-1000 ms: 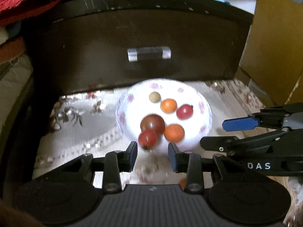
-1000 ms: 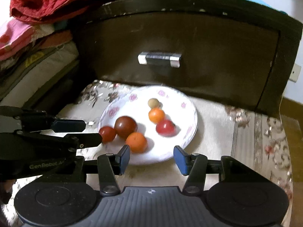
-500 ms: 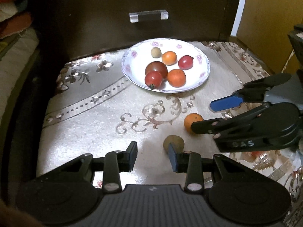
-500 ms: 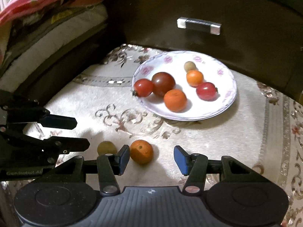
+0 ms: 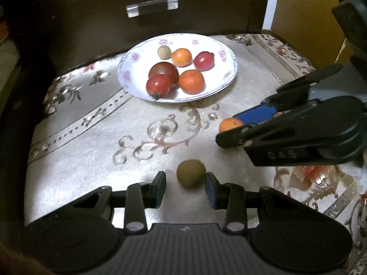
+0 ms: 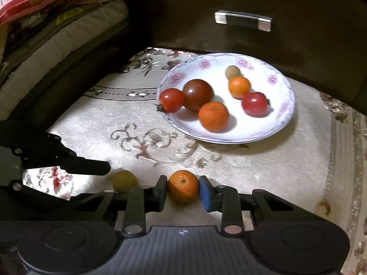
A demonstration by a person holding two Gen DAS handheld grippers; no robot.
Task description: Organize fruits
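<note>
Your left gripper (image 5: 185, 182) stands open, the brown-green fruit (image 5: 190, 176) lying between its fingers and nearer the right one. Your right gripper (image 6: 182, 189) has closed its fingers against both sides of the loose orange (image 6: 183, 189) on the patterned cloth (image 6: 263, 171), well short of the plate (image 6: 277, 128).

Six fruits are counted on one plate (image 6: 283, 123): two oranges (image 6: 213, 116), two red tomatoes (image 6: 172, 100), one dark tomato (image 6: 197, 94), one small tan fruit (image 6: 232, 72). Off-plate: one orange (image 6: 183, 189), one kiwi (image 5: 190, 176).
</note>
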